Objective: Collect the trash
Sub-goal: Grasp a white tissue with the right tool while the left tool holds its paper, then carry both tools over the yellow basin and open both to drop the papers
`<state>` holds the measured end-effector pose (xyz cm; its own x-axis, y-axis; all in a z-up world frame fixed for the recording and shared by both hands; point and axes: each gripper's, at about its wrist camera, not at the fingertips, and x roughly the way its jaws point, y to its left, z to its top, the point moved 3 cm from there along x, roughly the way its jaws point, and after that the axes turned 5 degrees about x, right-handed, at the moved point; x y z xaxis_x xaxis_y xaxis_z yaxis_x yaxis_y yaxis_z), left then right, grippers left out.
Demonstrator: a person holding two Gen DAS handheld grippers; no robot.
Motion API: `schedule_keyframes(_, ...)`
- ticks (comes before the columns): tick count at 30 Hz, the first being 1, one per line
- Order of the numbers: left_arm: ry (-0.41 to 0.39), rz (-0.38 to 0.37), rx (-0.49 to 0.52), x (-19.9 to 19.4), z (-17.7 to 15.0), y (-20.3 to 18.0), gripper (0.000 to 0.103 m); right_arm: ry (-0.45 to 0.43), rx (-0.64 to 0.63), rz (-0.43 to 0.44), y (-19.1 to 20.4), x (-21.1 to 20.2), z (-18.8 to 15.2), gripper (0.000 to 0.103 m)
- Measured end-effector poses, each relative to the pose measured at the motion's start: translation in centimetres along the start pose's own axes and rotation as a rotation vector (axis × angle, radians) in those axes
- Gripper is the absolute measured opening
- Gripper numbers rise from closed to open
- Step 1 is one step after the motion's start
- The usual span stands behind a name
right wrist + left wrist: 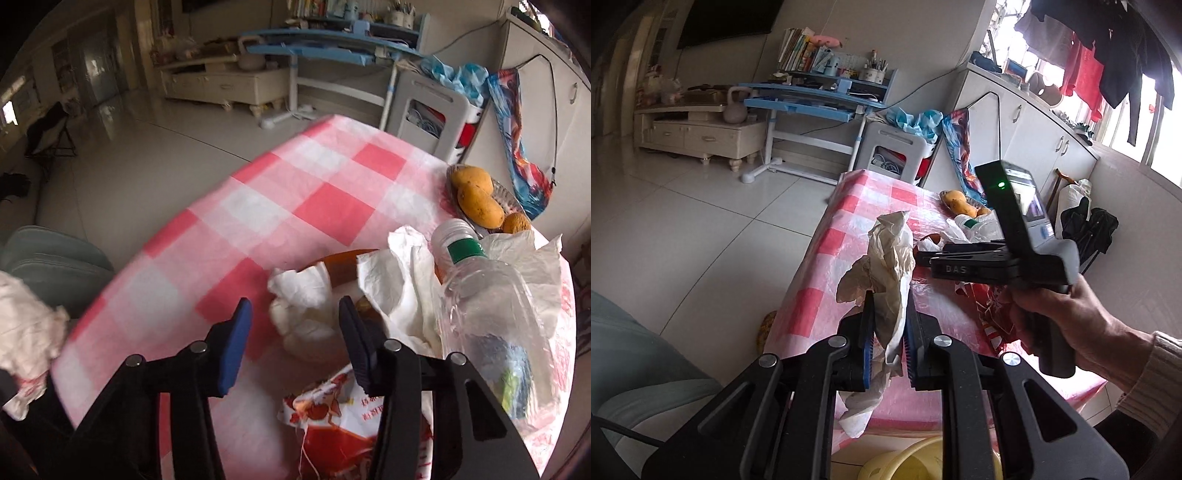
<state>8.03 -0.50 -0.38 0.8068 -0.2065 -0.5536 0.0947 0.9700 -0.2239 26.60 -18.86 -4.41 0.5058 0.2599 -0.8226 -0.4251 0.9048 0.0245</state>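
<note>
Already the left gripper point(889, 339) is clenched on a crumpled white paper napkin point(886, 266), lifted above the yellow plastic bin point(916, 463) for dropping; the right gripper point(291, 338) straddles, unclamped, a wadded white tissue point(303, 306) on the red-checked tablecloth point(280, 192), positioned to pinch it next.

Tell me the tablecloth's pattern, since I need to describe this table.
The tablecloth is a pink, red and white check, clearest in the right wrist view.

Table's got a pink-and-white checked plastic cloth point(325, 206) on it. Sitting on top: a dish of mangoes point(476, 201) at the far corner, a clear plastic bottle point(480, 291), crumpled white tissue point(306, 310), and a red printed wrapper point(332, 417) near the front edge.
</note>
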Motion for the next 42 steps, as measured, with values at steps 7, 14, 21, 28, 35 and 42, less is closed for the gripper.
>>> schedule_keyframes(7,0.008,-0.015,-0.024,0.8,0.0,0.5,0.014,-0.047,0.061,0.044,-0.4,-1.0,-0.3,0.02)
schedule_keyframes(14,-0.004,-0.036,0.013,0.1,0.2,-1.0,0.014,-0.241,0.156,0.254,0.0,-10.2,-3.4,0.02)
schedule_keyframes(21,-0.007,-0.08,0.086,-2.7,-0.2,-4.5,0.014,-0.283,0.301,0.308,-1.2,-15.8,-9.7,0.02)
schedule_keyframes(28,0.031,-0.102,0.148,-5.4,-2.5,-7.0,0.014,-0.187,0.451,0.327,-0.1,-17.3,-17.7,0.021)
schedule_keyframes(35,0.056,-0.111,0.21,-8.1,-4.7,-8.7,0.014,-0.112,0.512,0.324,1.1,-16.8,-21.4,0.021)
schedule_keyframes(42,0.059,-0.126,0.233,-10.0,-5.7,-9.6,0.014,-0.115,0.493,0.298,2.0,-17.2,-22.3,0.022)
